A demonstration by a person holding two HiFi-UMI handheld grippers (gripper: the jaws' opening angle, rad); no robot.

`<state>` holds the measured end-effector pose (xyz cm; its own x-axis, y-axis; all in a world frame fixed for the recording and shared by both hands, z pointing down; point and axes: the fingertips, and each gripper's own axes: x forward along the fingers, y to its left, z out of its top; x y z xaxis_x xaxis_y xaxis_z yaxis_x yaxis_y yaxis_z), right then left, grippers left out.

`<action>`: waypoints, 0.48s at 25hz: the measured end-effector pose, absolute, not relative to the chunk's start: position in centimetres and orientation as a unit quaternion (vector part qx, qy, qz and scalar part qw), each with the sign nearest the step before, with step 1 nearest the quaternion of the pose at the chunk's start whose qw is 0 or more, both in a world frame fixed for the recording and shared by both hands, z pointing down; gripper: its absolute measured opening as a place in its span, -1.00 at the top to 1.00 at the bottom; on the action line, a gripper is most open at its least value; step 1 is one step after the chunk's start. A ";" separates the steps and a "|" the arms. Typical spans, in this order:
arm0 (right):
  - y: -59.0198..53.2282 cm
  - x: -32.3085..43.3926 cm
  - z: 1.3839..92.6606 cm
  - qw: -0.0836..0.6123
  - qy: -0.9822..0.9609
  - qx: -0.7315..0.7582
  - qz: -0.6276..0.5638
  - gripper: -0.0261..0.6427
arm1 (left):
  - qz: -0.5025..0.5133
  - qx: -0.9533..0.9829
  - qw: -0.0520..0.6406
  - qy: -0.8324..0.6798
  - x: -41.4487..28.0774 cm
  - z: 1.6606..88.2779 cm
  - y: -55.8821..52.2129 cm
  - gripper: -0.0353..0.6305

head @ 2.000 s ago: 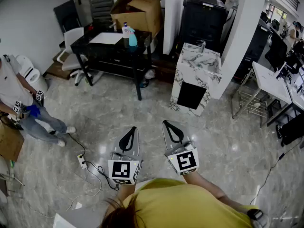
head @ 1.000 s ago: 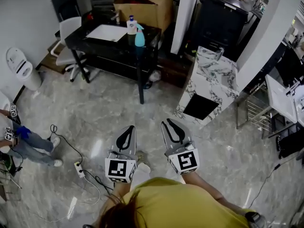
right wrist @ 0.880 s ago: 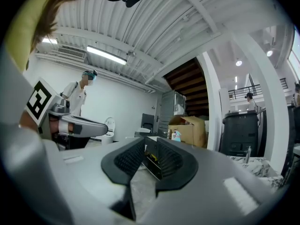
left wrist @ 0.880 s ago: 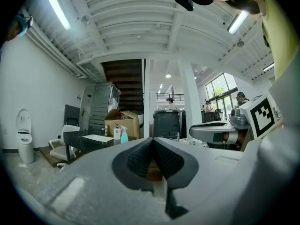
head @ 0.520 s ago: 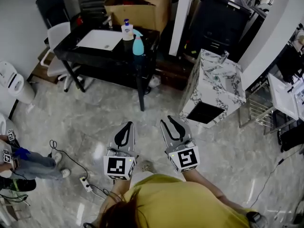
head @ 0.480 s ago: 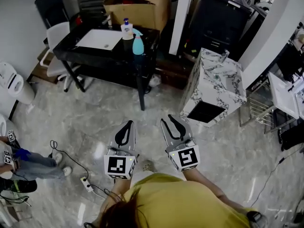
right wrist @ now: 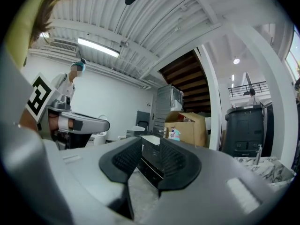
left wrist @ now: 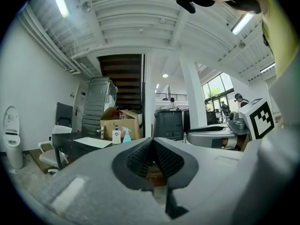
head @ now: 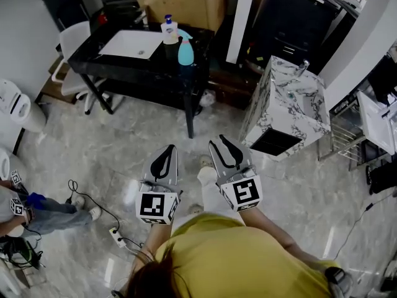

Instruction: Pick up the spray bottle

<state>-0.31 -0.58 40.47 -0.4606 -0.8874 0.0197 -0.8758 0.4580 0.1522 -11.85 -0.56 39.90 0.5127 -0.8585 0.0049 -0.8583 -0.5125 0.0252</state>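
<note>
The spray bottle (head: 185, 51), a teal one with a pale trigger head, stands upright near the right end of a black worktop (head: 118, 59) at the far side of the room, well apart from both grippers. Just beside it, on its far left, is a white pump bottle (head: 169, 30), and a white sheet (head: 128, 43) lies flat further left on the same worktop. A large cardboard box (head: 180, 2) sits behind the worktop, a white chair (head: 69, 41) stands at its left end, and a marble-patterned cabinet (head: 290, 104) stands to the right on the pale stone floor (head: 124, 141). The person in a yellow top holds both grippers out level over the floor, side by side and pointing toward the worktop. The left gripper (head: 170, 148) has its jaws together, the ribbed pads meeting at the tips in the left gripper view with nothing between them. There the spray bottle (left wrist: 126, 135) shows small in the distance, left of the jaw tips. The right gripper (head: 216, 140) has its jaws a little apart and opening. In the right gripper view only the distant edge of the worktop shows through the gap and nothing is held, and the spray bottle (right wrist: 176, 134) appears just right of the jaw tips, in front of the cardboard box. Another person (head: 25, 207) stands at the left edge of the head view, near a power strip (head: 117, 235) on the floor.
</note>
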 end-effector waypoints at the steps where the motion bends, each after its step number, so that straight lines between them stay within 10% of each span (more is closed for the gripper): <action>1: -1.3 -0.7 40.4 0.045 -0.854 0.515 -0.061 0.57 | -0.004 0.869 0.011 -0.495 -12.1 39.9 -1.1 0.88; 12: -15.2 -0.8 41.4 0.042 -0.863 0.499 -0.063 0.51 | -0.011 0.867 0.007 -0.498 -11.5 41.2 -13.6 0.88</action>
